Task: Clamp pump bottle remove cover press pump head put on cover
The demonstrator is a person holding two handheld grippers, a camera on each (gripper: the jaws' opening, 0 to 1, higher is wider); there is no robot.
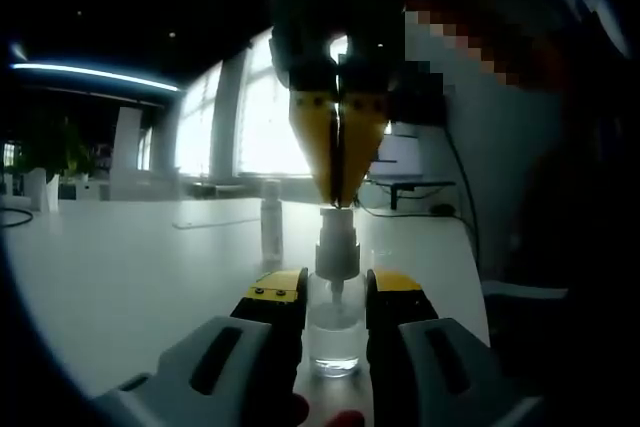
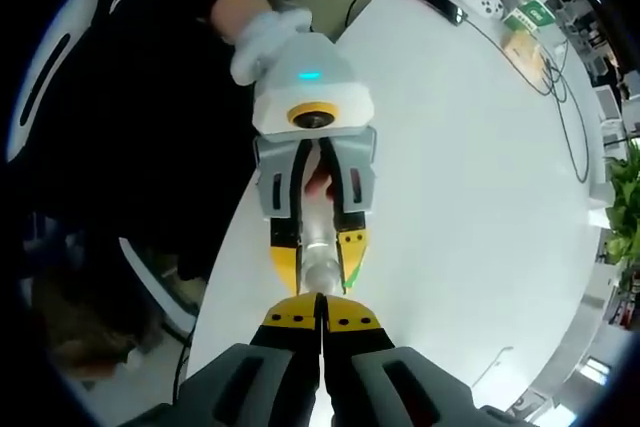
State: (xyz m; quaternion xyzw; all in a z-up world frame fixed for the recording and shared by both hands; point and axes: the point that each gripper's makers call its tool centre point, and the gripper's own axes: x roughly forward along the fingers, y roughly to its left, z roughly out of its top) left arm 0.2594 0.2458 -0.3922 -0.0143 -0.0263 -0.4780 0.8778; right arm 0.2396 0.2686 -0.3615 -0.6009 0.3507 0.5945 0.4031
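Pump head under the right gripper, bottle clamped by the left.

The left gripper [image 1: 335, 312] holds the clear bottle [image 1: 334, 332] upright on the white table [image 1: 130, 267], its jaws tight against the bottle's sides. From above, the right gripper [image 1: 340, 197] comes down with its jaws closed together, tips meeting the top of the pump head [image 1: 337, 242]; in the right gripper view its own jaws sit shut directly over the bottle. No cover shows on the pump, so removal looks done and pressing seems to be the step in hand; replacing the cover remains. A second small bottle [image 1: 271, 222] stands farther back on the table.
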